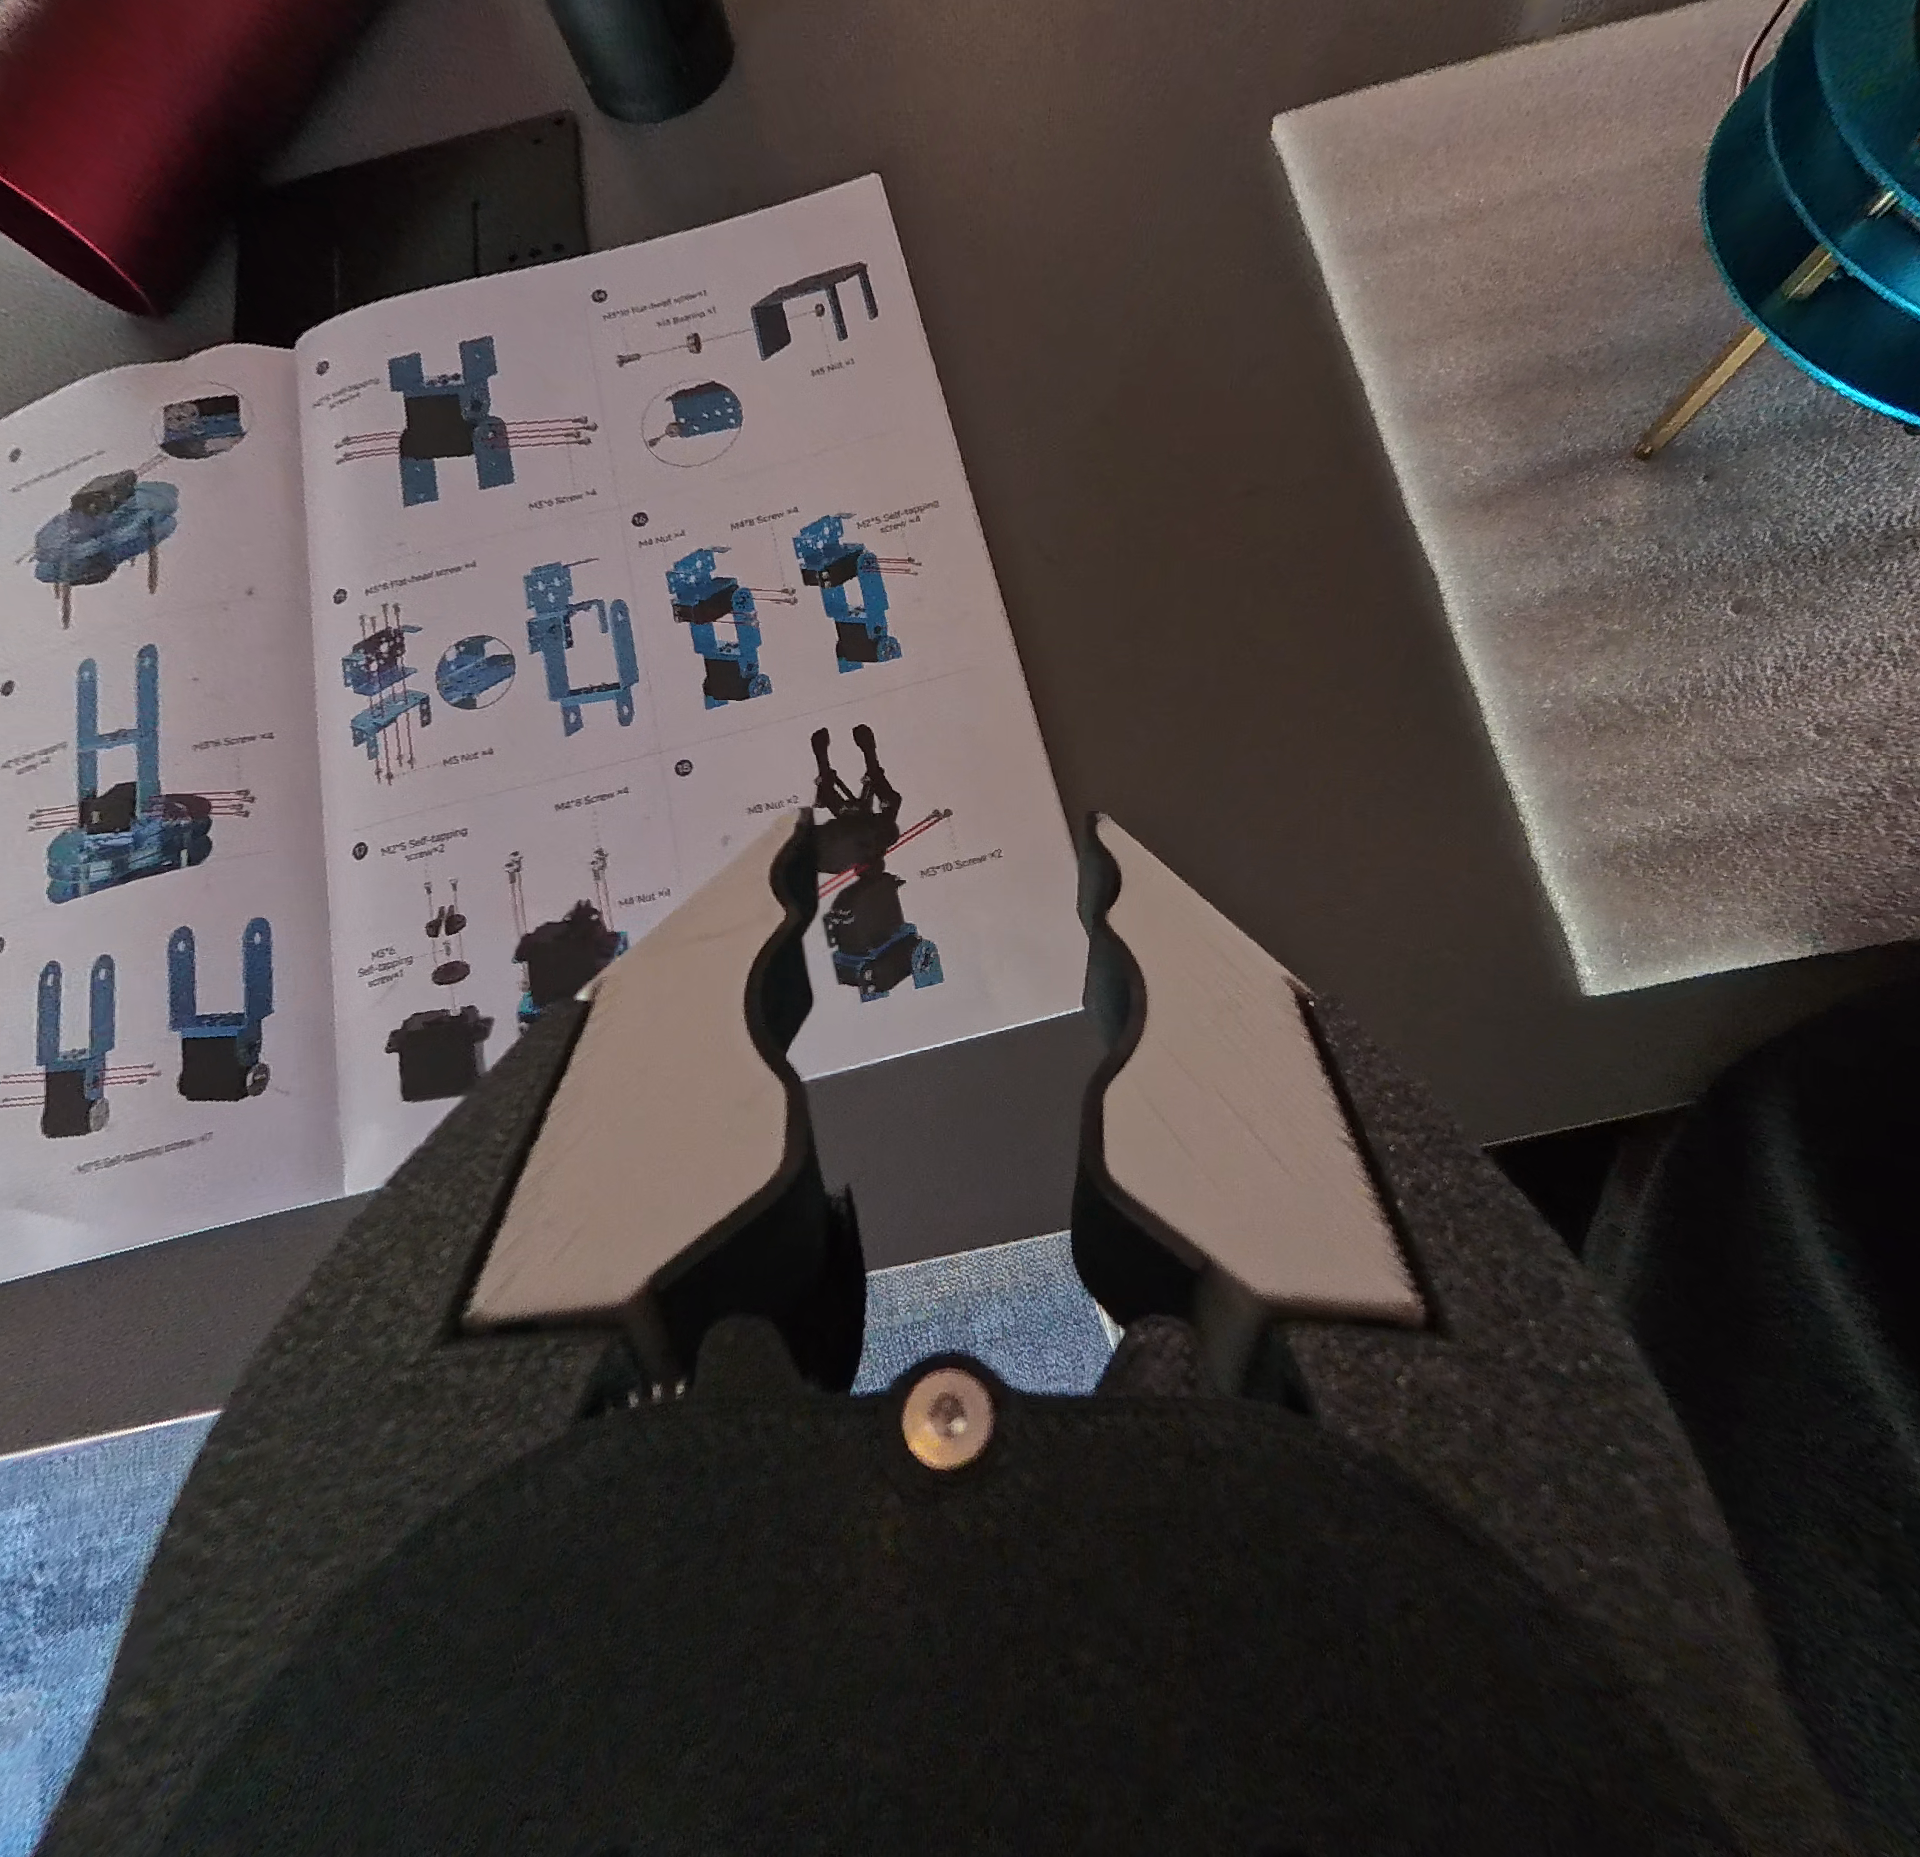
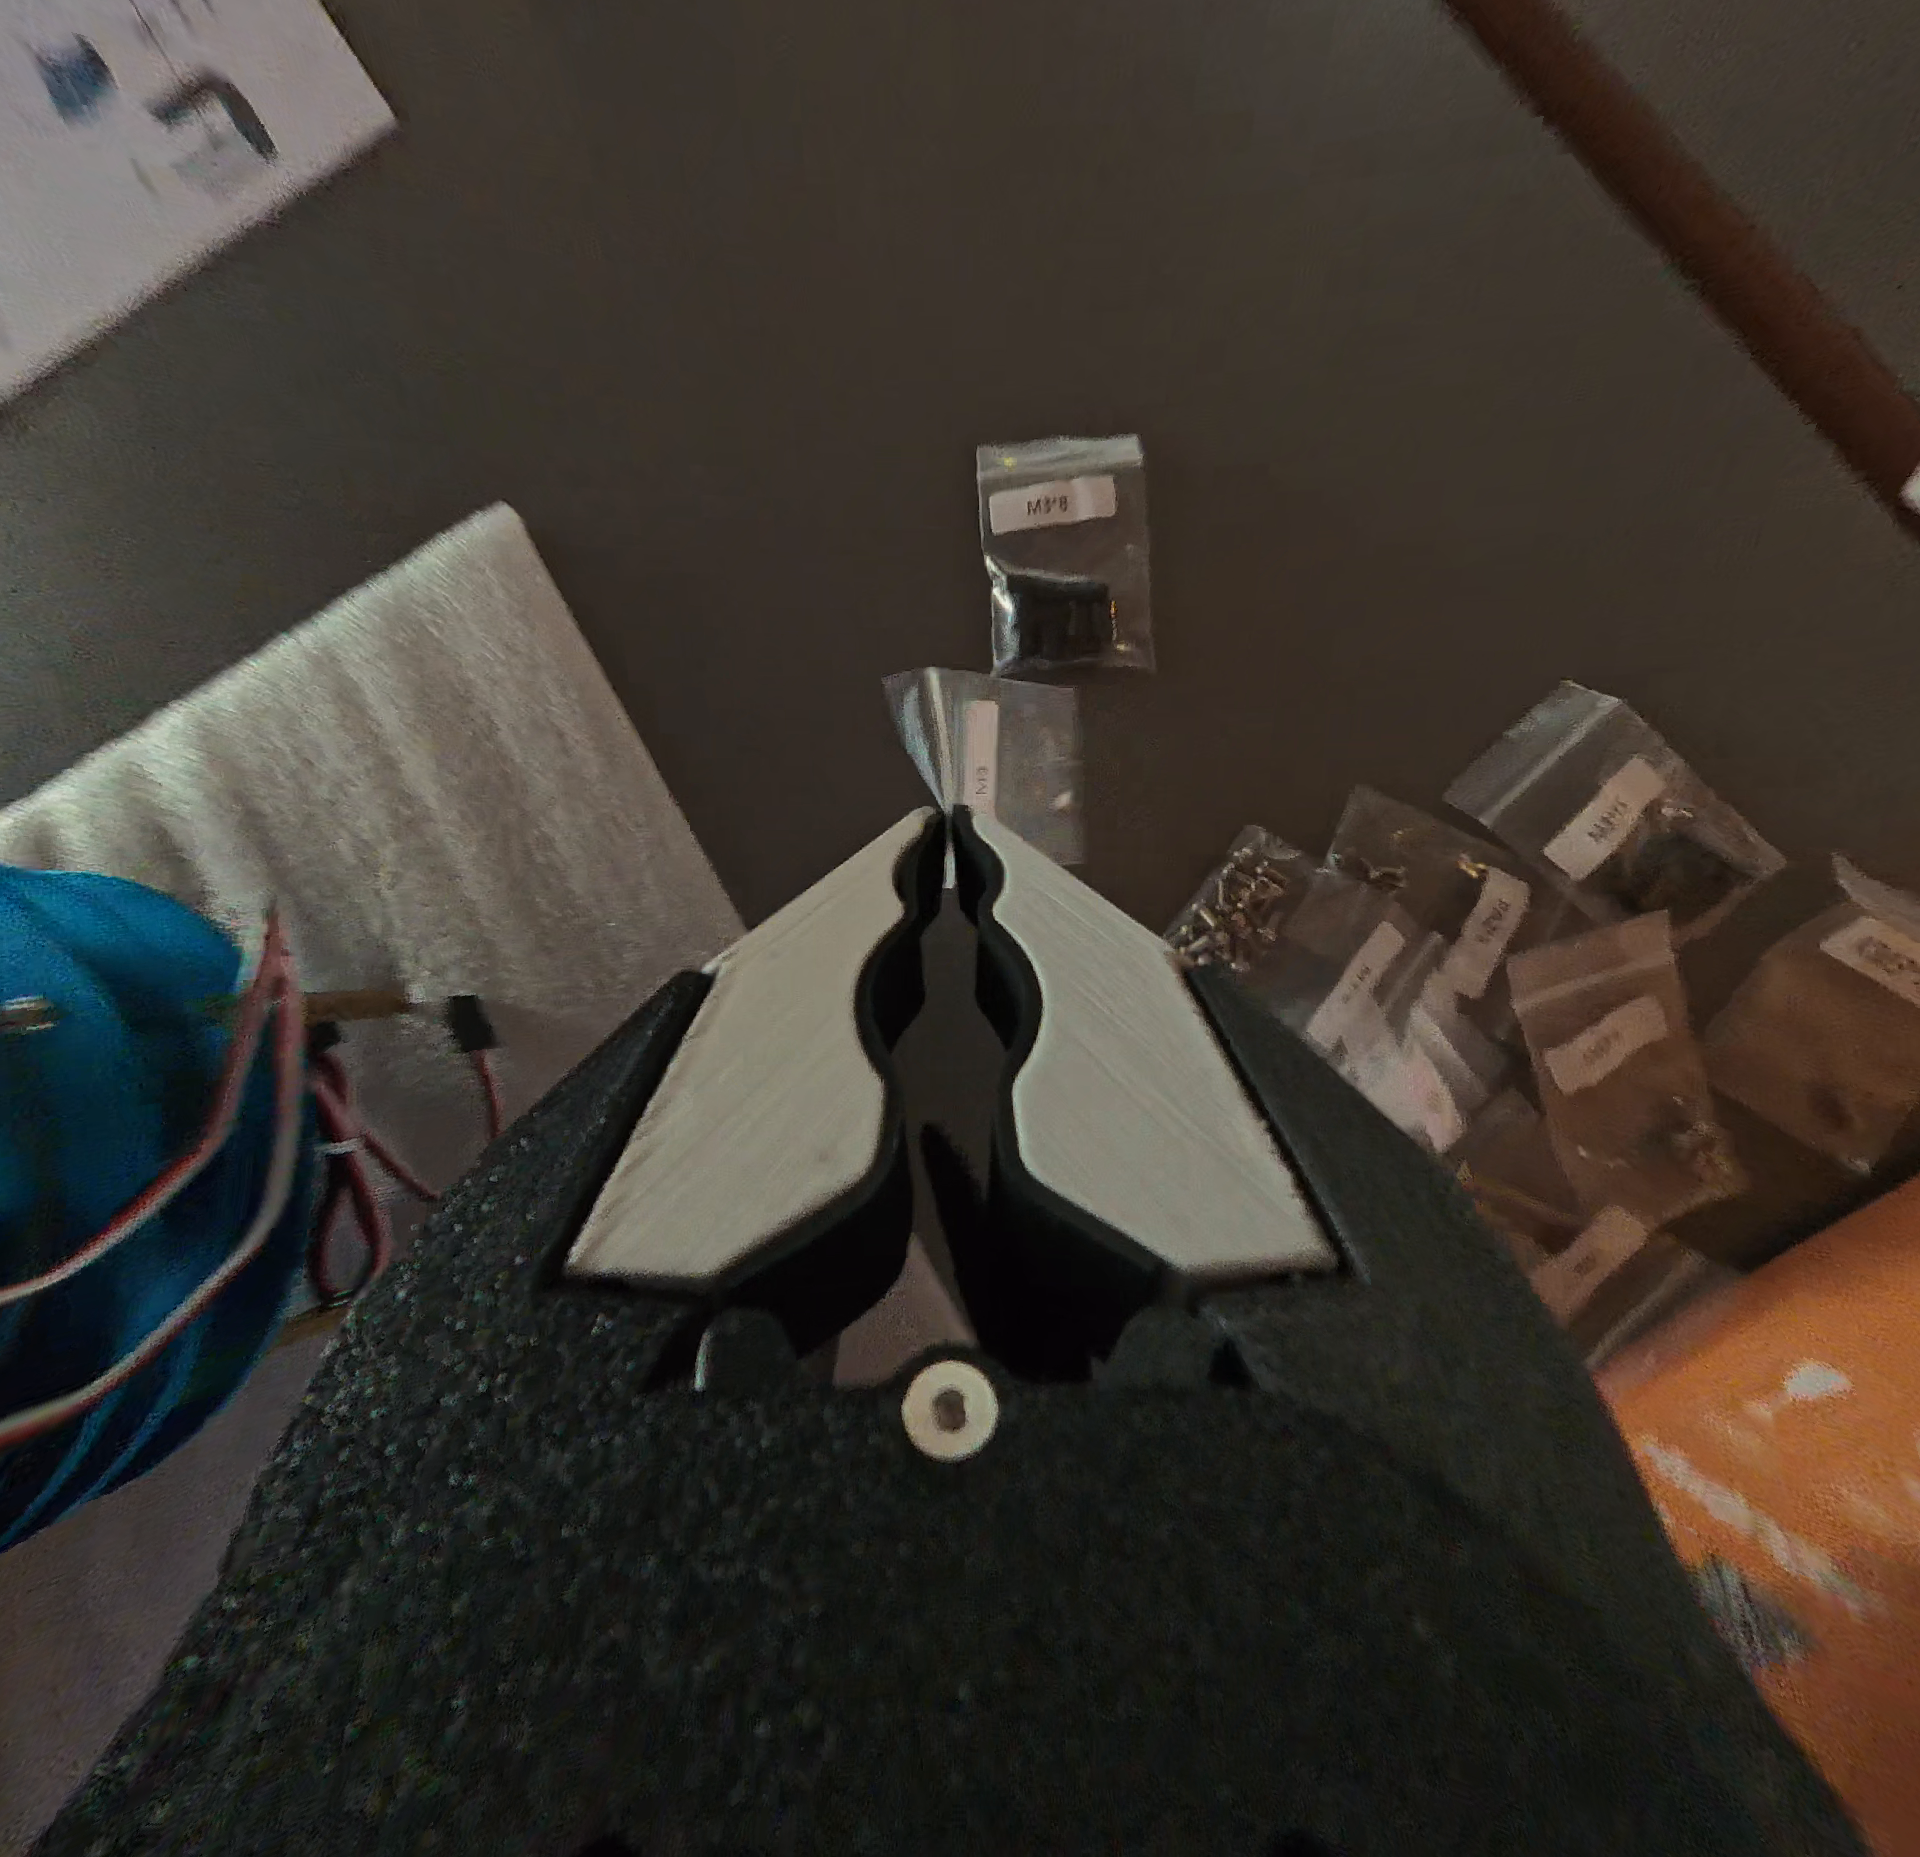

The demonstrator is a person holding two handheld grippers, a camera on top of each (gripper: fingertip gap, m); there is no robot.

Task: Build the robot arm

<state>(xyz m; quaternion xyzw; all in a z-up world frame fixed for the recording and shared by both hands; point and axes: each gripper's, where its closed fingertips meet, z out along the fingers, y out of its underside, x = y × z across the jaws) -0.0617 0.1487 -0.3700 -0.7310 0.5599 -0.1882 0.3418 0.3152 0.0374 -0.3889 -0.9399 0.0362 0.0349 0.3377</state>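
Note:
My left gripper [image 1: 948, 822] is open and empty, held above the lower right corner of an open instruction booklet [image 1: 499, 685] with pictures of blue parts. My right gripper [image 2: 950, 818] is shut on the corner of a small clear plastic bag [image 2: 1013, 758] with a white label, held over the dark table. A second small labelled bag [image 2: 1070, 560] with dark parts lies just beyond it. A blue round assembly on brass legs [image 1: 1829, 249] stands on a white foam pad [image 1: 1621, 560]; it also shows in the right wrist view [image 2: 125, 1132] with red and white wires.
A pile of small labelled bags [image 2: 1558, 1007] of screws lies right of the right gripper, beside an orange thing [image 2: 1787, 1475]. A dark red cylinder [image 1: 135, 114], a dark grey cylinder [image 1: 644, 20] and a black plate [image 1: 416, 218] lie behind the booklet. The table's near edge [image 1: 208, 1392] is close. The gap from one gripper's tips to the other's is roughly 40 cm.

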